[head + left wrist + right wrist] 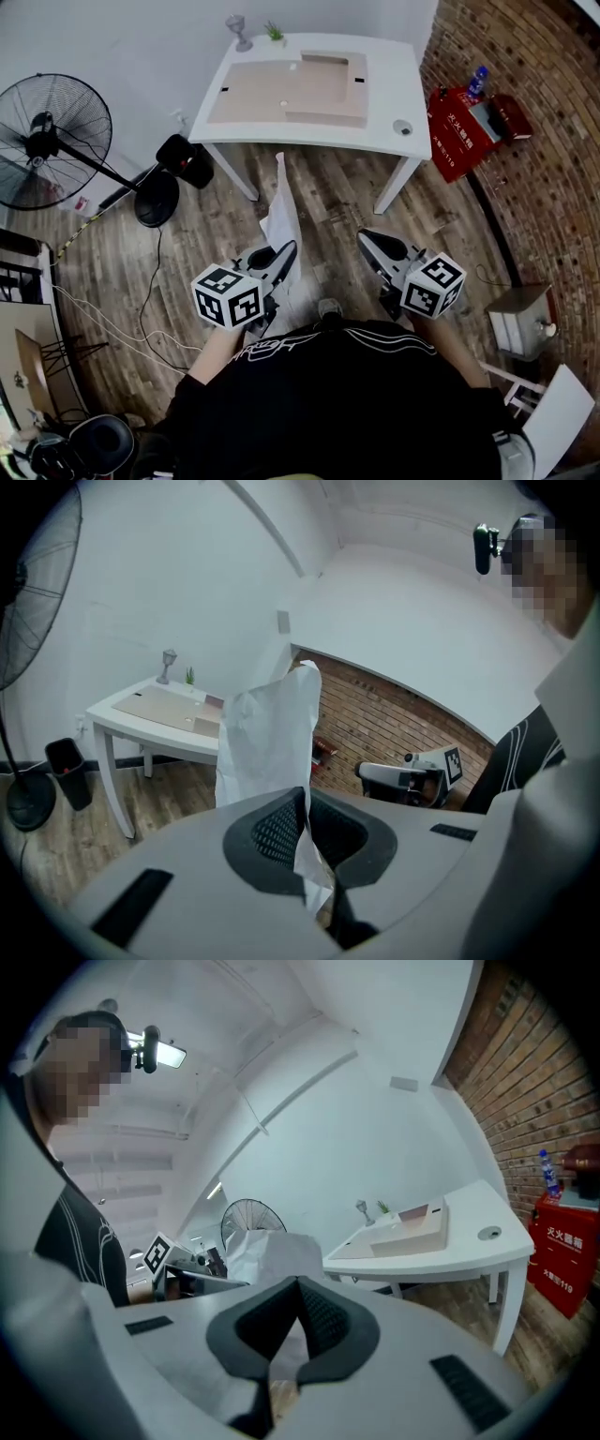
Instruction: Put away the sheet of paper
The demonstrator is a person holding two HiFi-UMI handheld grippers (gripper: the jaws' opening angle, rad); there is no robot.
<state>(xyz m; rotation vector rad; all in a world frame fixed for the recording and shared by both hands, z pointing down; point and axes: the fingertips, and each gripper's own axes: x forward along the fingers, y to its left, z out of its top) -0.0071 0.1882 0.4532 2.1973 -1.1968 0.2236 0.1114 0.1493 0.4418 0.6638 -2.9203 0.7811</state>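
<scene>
Left claw (303,797) grips the paper sheet (267,733), long axis pointing far toward the table (394,86); right claw (298,1285) shut alongside.

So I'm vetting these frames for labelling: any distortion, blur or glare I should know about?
Head view: fisheye curves the brick wall and floorboards. Left gripper view: a round black vignette, and the sheet of paper looks slightly soft. Right gripper view: the white table bows, and the ceiling looks washed out.
</scene>
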